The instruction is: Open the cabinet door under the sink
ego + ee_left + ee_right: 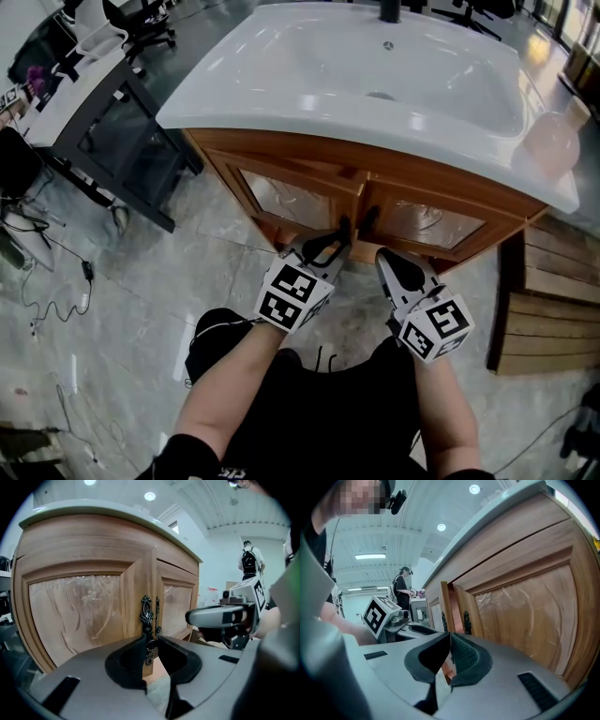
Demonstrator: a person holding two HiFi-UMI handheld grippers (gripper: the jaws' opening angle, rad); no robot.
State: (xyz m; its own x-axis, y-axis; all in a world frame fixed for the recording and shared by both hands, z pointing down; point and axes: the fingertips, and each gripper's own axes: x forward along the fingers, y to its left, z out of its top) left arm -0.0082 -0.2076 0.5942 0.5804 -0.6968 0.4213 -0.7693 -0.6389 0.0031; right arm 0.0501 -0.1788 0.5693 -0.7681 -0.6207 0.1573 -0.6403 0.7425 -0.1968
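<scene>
Evidently mid-pull: the left tool pinches the dark ornate metal handle of the slightly ajar wooden cabinet door. Next, swing it outward; the right tool stays out of it, pressed together and empty.

The sink sits on the cabinet, with the left door and right door side by side below. The left tongs enclose the left door's handle, with the right tongs just beside them to the right. A table stands left of the cabinet; planks lie to its right.

The floor is grey and shiny. A black table stands on the left. Wooden boards lie on the right.
</scene>
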